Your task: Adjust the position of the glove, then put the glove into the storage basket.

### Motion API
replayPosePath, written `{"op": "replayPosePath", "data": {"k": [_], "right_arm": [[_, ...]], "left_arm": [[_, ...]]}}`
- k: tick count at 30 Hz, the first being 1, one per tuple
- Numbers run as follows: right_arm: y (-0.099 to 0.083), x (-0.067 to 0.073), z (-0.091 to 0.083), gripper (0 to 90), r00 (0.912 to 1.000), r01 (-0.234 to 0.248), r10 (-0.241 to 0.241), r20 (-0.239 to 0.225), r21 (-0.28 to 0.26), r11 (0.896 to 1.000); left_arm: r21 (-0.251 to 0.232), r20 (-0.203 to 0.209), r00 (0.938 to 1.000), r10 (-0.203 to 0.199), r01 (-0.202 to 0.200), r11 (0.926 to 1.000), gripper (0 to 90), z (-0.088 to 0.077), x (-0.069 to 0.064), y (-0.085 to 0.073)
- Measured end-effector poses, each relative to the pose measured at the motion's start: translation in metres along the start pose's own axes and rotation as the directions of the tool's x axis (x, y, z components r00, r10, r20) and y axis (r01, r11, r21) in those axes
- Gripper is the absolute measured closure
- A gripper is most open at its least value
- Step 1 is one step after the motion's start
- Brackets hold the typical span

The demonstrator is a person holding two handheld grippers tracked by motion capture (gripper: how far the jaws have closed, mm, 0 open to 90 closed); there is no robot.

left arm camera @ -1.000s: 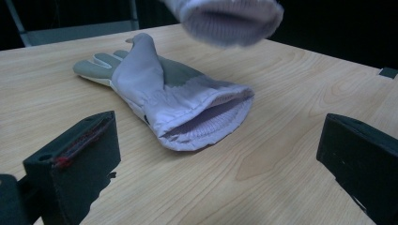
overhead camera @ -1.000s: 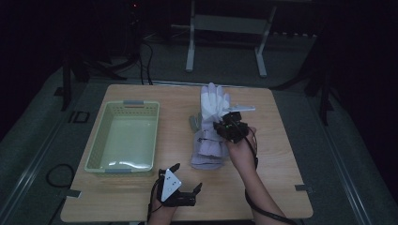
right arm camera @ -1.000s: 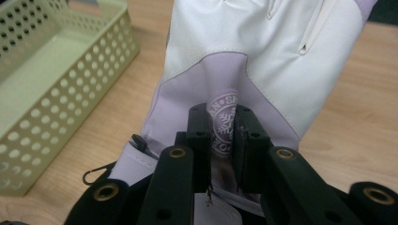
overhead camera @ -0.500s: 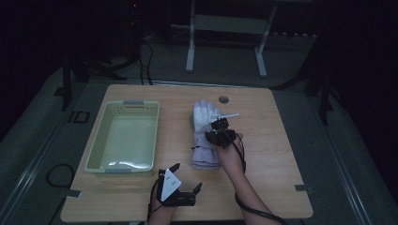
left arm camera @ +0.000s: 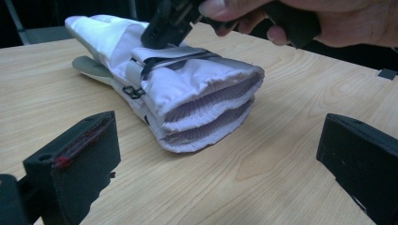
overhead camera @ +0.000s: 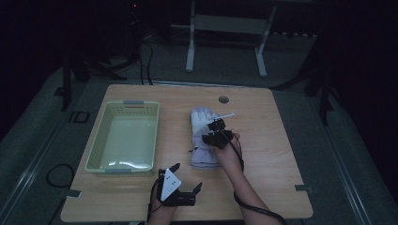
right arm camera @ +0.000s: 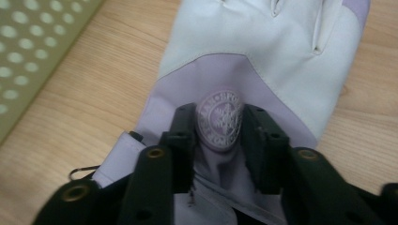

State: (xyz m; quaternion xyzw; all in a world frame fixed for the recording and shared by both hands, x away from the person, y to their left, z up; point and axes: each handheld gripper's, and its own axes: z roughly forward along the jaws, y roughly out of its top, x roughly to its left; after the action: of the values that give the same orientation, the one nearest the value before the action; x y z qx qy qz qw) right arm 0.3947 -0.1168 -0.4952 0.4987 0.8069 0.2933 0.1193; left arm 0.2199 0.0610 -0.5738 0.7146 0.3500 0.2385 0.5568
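So the setup is a light wooden surface (overhead camera: 277,154) with rounded corners and a small round grommet hole (overhead camera: 224,99) near its far edge, sitting in a really dark room. The floor around it looks like grey carpet, there's a pale metal stand with two legs (overhead camera: 225,42) behind the surface, and a black cable (overhead camera: 58,174) loops on the floor to the left.

A pale green perforated plastic basket (overhead camera: 101,140) sits on the left half of the surface. Just right of it, about the middle, lies a padded white and lilac winter glove (overhead camera: 202,140), flat, fingers pointing away from the person, knit cuff toward them.

The right claw (overhead camera: 217,132) is down on the back of the glove. Its jaws have just been opening, and in the right gripper view they sit parted on either side of the glove's round embossed badge (right arm camera: 219,119), with the fabric bunched up between them.

The left claw (overhead camera: 186,177) rests near the front edge of the surface, jaws wide apart, nothing in them, pointed at the glove's cuff.
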Motion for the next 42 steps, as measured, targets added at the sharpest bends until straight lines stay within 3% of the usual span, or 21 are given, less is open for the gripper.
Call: {"op": "replayPosePath", "data": {"k": [2,4,7,9,10,13,15,19,30,33,38,40,41,42], "right_arm": [[0.001,-0.001,-0.004,49.4,0.9995,0.032,-0.032,-0.006,-0.021,0.999],[0.002,-0.003,-0.010,44.6,0.9986,0.046,-0.047,-0.025,-0.039,0.998],[0.000,-0.009,-0.020,30.6,0.9945,0.064,-0.070,-0.077,-0.073,0.995],[-0.003,-0.014,-0.025,19.8,0.9883,0.089,-0.096,-0.119,-0.061,0.994],[-0.005,-0.017,-0.029,17.9,0.9836,0.086,-0.098,-0.151,-0.086,0.993],[-0.011,-0.023,-0.034,13.8,0.9768,0.105,-0.123,-0.175,-0.109,0.988],[-0.013,-0.025,-0.034,14.1,0.9752,0.104,-0.123,-0.184,-0.109,0.989],[-0.025,-0.029,-0.033,14.3,0.9642,0.183,-0.202,-0.172,-0.118,0.976],[-0.047,-0.055,-0.036,14.4,0.9518,0.212,-0.242,-0.189,-0.166,0.963],[-0.053,-0.065,-0.039,14.4,0.9545,0.189,-0.227,-0.193,-0.196,0.962],[-0.072,-0.084,-0.042,14.4,0.9554,0.217,-0.250,-0.157,-0.201,0.955],[-0.076,-0.091,-0.044,14.9,0.9589,0.213,-0.243,-0.147,-0.195,0.957],[-0.080,-0.100,-0.048,15.0,0.9674,0.188,-0.218,-0.129,-0.209,0.960],[-0.080,-0.100,-0.048,15.0,0.9674,0.188,-0.218,-0.129,-0.209,0.960]], "left_arm": [[0.002,0.001,1.0000,-0.003,0.003,1.0000,0.1,0.000,0.000,0.000],[0.003,0.004,1.0000,-0.006,0.006,1.0000,0.1,0.000,0.000,0.000],[0.014,0.010,0.9999,-0.005,0.005,0.9999,0.0,0.001,0.001,0.001],[0.017,0.011,0.9999,-0.004,0.004,0.9998,0.0,0.001,0.001,0.001],[0.018,0.010,0.9999,-0.002,0.002,0.9998,0.1,0.001,0.001,0.001],[0.020,0.009,1.0000,0.001,-0.001,0.9998,0.0,0.001,0.001,0.001],[0.020,0.009,1.0000,0.000,0.000,0.9998,0.0,0.001,0.001,0.001],[0.018,0.003,1.0000,-0.003,0.003,0.9998,0.1,0.001,0.000,0.001],[0.023,0.013,0.9999,-0.001,0.001,0.9997,0.0,0.002,0.001,0.001],[0.025,-0.016,0.9999,0.002,-0.002,0.9997,0.0,0.002,0.000,0.001],[0.036,-0.019,0.9998,-0.002,0.002,0.9993,0.0,0.003,0.001,0.002],[0.047,-0.009,1.0000,0.003,-0.002,0.9989,0.0,0.005,0.001,0.002],[0.049,-0.015,0.9998,0.012,-0.012,0.9987,0.0,0.005,0.001,0.002],[0.050,-0.035,0.9990,0.027,-0.025,0.9984,0.0,0.005,0.000,0.003]]}}
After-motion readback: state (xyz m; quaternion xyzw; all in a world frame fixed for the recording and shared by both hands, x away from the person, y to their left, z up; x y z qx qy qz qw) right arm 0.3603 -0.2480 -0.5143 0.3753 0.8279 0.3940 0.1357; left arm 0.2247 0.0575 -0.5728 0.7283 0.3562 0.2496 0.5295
